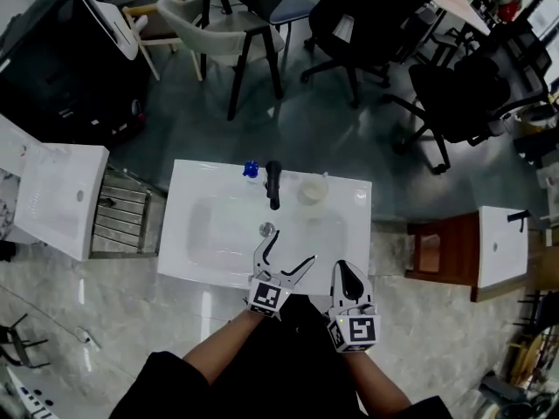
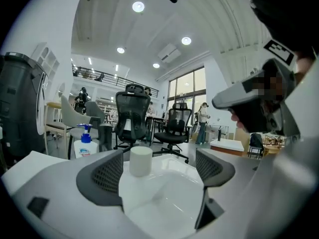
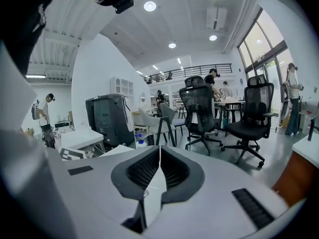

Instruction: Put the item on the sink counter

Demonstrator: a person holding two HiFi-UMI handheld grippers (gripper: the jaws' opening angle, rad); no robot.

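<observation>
- As seen in the head view, white cylinder point(image 1: 312, 188) upright on the sink counter point(image 1: 196, 182), right of the faucet point(image 1: 273, 184), well apart from left gripper point(image 1: 288, 248) and right gripper point(image 1: 349, 273).
- Left gripper view: fingers point(image 2: 102, 176) spread wide, nothing gripped, cylinder ahead beyond them. Probably light, stiff, smooth; best pinched across straight sides.
- Right gripper view: fingers point(image 3: 144, 171) pressed together, empty.

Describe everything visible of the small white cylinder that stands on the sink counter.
The white cylinder is short, plain and matte, with a flat top and no label visible. It stands upright on the back ledge of the white sink counter, right of the black faucet in the head view. Only the counter touches it; the left gripper is apart from it, jaws open.
</observation>
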